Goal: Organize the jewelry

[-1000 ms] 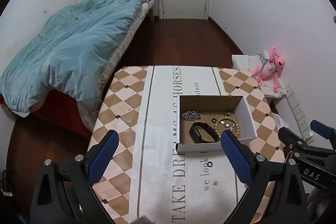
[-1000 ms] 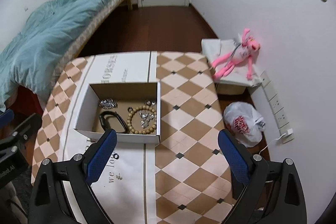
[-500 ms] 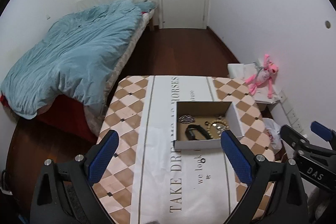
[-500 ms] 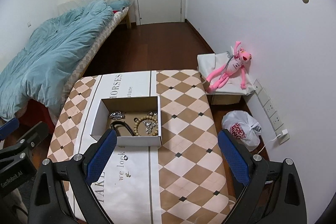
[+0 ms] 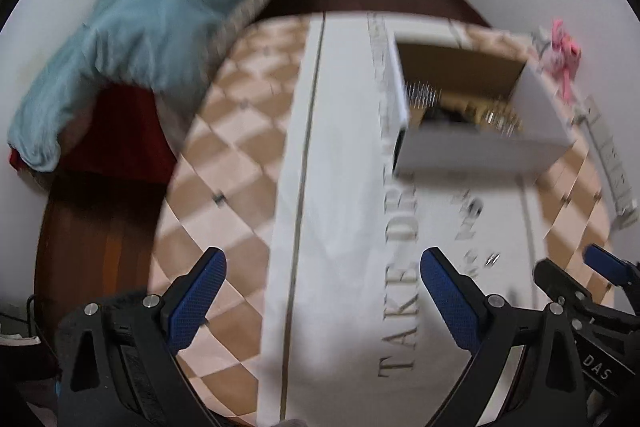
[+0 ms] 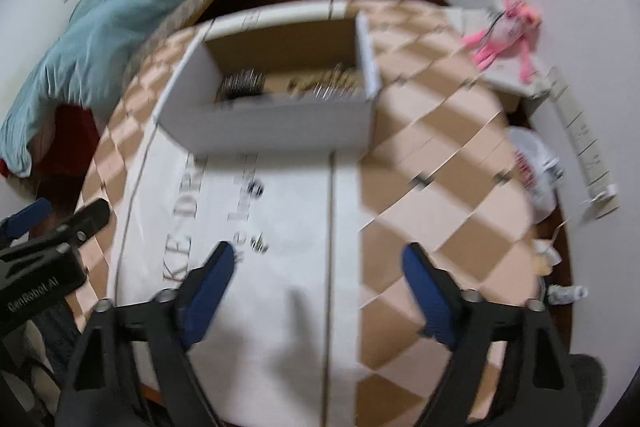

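A white cardboard box [image 5: 480,151] [image 6: 276,131] stands open on the round table [image 5: 224,163] [image 6: 432,195]. Inside it, blurred, lie a silver piece [image 6: 242,85], a ring of tan beads [image 6: 332,83] and a dark band [image 5: 444,115]. A small metal piece [image 6: 259,246] [image 5: 493,259] lies on the white printed cloth in front of the box. My left gripper [image 5: 322,263] hangs open over the cloth, nothing between its fingers. My right gripper [image 6: 318,255] is to its right; its jaws are closing on nothing, and the small piece lies just beyond its left finger.
A bed with a blue duvet [image 5: 140,27] stands left of the table. At the right wall are a pink plush toy [image 6: 508,27], a white plastic bag [image 6: 536,171] and a socket strip [image 6: 584,143]. Dark wood floor runs to a door behind.
Both grippers have sunk toward the table and tipped downward. The box and cloth now look much nearer and blurred. The right fingers stand closer together than before.
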Demonstrator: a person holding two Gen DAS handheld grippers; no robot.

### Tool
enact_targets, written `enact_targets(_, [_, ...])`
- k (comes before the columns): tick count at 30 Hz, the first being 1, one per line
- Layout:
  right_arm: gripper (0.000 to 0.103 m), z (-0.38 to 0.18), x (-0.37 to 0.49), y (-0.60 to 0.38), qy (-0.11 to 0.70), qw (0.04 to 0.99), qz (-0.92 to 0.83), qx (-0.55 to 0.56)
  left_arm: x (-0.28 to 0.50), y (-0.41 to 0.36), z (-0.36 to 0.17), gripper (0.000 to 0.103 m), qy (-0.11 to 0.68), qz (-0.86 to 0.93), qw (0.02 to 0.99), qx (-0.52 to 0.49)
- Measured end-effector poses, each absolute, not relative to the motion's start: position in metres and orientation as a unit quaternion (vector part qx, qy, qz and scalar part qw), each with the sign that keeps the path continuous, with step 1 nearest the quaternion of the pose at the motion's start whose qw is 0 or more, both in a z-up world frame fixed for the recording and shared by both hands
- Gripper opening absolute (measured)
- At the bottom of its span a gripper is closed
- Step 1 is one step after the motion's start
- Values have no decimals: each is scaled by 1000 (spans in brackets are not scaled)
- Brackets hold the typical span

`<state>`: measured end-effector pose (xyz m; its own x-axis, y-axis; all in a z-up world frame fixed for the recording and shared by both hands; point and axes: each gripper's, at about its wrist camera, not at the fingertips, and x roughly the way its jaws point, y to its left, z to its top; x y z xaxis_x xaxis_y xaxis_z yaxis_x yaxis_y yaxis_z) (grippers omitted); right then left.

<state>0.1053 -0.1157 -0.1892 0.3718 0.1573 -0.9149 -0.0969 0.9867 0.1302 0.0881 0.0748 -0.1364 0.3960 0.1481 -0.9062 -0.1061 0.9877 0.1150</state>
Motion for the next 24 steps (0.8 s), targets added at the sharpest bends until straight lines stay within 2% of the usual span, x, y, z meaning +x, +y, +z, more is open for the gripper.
enact_targets(10, [54,-222,108,-80,556,825,103,13,82,91,-177,99,585,80,807,15])
enact_targets(12, [44,-222,110,-75,551,829,100,1,82,93,-180,99,588,81,805,15])
enact_targets(14, [31,-223,111,-72,546,832,100,-7,81,94,-181,99,588,83,804,16])
enact_targets(15, [16,-222,111,-72,545,833,98,-10,81,95,-182,99,589,82,804,17])
enact_targets(16, [9,-223,111,-72,544,833,99,-10,80,94,-182,99,590,82,803,17])
enact_targets(24, [9,-208,111,-102,529,844,88,29,88,78,-173,99,577,63,814,22])
